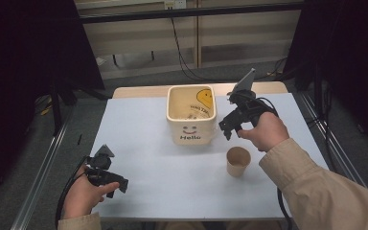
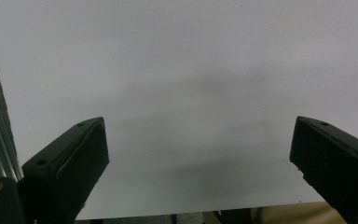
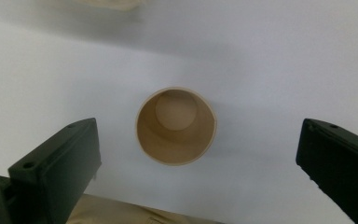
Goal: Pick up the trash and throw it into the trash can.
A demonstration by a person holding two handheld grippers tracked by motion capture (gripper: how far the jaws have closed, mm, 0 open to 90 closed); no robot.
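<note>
A brown paper cup stands upright and empty on the white table, right of centre. My right gripper hangs open above and behind it, nothing between its jaws. In the right gripper view the cup lies straight below, between the spread jaws. A cream bin printed "Hello", with a yellow smiley inside, stands at the table's back centre, just left of the right gripper. My left gripper rests open near the front left edge, holding nothing; in its own view the bare tabletop lies beyond the parted jaws.
The bin holds some printed packaging I cannot make out. A metal rail runs along the table's left side, another on the right. Cables trail on the floor behind the table.
</note>
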